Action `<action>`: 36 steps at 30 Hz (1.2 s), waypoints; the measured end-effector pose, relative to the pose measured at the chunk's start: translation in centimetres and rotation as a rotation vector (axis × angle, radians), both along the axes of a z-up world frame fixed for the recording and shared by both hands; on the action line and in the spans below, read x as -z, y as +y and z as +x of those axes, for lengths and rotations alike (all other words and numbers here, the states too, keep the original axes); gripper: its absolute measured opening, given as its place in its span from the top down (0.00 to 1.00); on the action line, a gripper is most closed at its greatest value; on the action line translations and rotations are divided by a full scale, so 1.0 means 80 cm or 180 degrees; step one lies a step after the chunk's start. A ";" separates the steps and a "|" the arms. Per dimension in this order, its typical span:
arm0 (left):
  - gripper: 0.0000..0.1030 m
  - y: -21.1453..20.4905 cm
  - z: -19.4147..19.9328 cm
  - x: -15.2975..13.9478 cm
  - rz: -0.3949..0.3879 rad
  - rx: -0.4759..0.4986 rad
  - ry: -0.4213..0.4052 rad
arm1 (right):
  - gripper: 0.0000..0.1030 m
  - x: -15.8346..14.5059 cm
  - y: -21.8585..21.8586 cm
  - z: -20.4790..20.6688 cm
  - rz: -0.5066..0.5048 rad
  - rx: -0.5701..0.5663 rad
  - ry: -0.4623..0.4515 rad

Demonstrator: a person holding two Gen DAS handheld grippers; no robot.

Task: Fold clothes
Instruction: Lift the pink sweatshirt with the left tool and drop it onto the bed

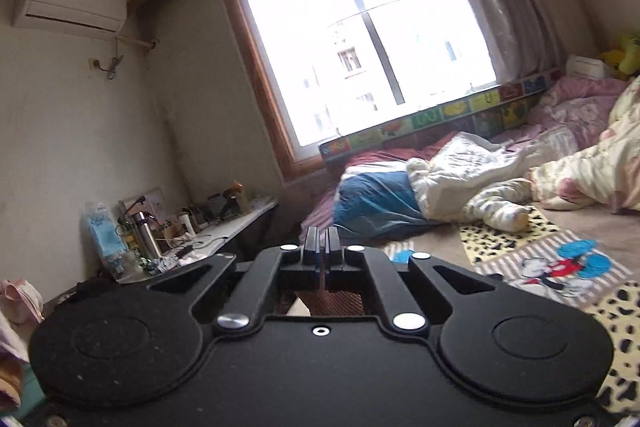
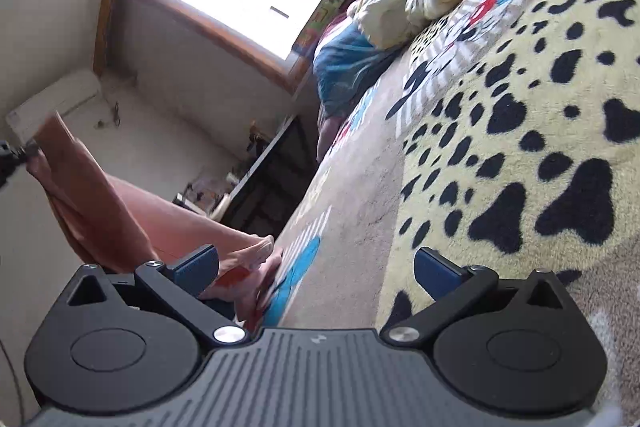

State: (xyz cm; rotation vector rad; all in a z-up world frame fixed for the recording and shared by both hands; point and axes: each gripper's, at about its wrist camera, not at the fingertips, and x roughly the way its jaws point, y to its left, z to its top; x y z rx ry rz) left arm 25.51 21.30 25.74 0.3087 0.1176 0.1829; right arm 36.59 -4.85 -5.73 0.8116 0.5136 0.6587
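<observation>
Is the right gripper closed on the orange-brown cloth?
No: the right gripper is open, its blue pads wide apart, the orange-brown cloth beside them.
</observation>
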 end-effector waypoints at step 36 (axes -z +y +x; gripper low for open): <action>1.00 -0.239 -0.283 0.250 -0.2339 0.0997 0.1702 | 0.00 -0.070 -0.430 -0.529 -0.1020 0.1283 -0.0040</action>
